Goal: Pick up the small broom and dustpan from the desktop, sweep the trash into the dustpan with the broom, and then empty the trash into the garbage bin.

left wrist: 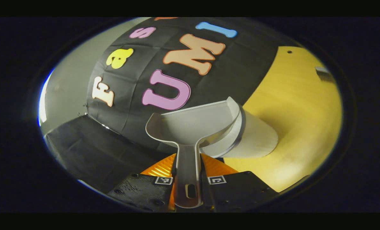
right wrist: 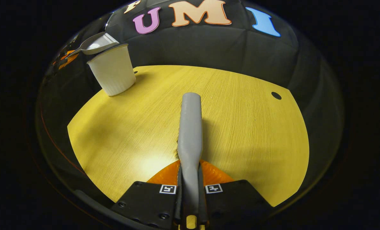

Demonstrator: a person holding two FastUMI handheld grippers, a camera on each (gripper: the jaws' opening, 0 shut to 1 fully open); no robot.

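Note:
My left gripper (left wrist: 188,180) is shut on the handle of the grey dustpan (left wrist: 194,124), which is tipped over the mouth of the white garbage bin (left wrist: 253,140). What lies inside the pan and the bin is hidden. In the right gripper view the same dustpan (right wrist: 95,44) hangs over the white bin (right wrist: 113,70) at the far left of the yellow desktop (right wrist: 241,127). My right gripper (right wrist: 190,188) is shut on the handle of the grey small broom (right wrist: 190,127), held above the middle of the desktop.
The yellow desktop (left wrist: 298,108) has a small round hole (right wrist: 276,95) at its right side. Black cloth walls close off the back and left. A small grey object (left wrist: 324,73) lies at the desk's far edge in the left gripper view.

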